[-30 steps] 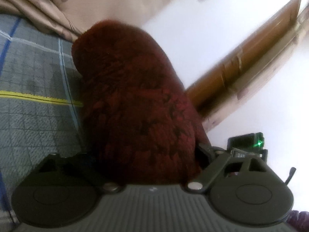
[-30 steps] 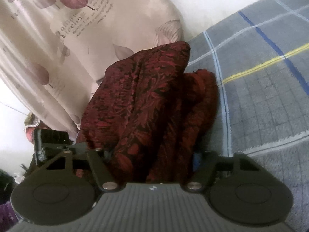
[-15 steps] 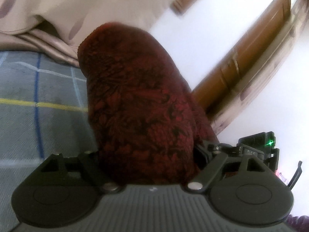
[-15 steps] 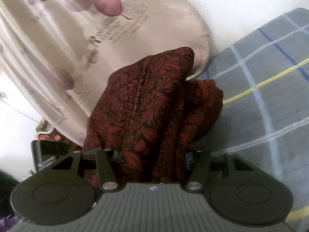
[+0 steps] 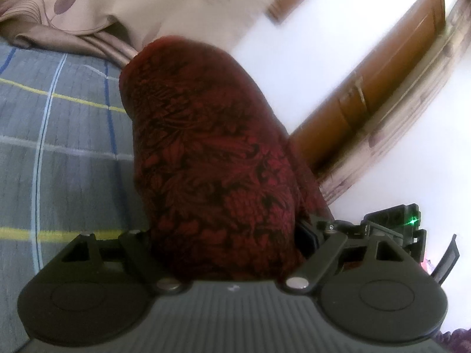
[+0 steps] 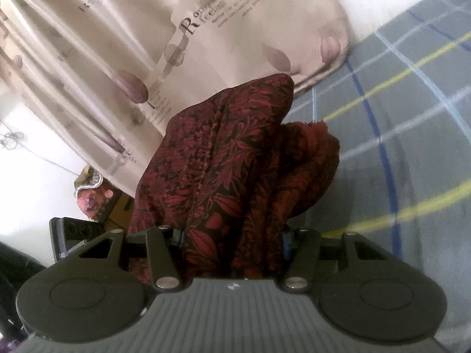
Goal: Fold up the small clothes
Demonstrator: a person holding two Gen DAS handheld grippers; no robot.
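Cloth, dark red with a leaf pattern (image 5: 212, 158), fills both my views, bunched between each claw's jaws above the plaid bed cover (image 5: 59, 147). Left claw (image 5: 226, 253) and right claw (image 6: 232, 250) both clamp it; their fingertips are buried.

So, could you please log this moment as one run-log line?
phase: carrying | left gripper: shut on red patterned garment | right gripper: shut on garment | below: plaid blanket
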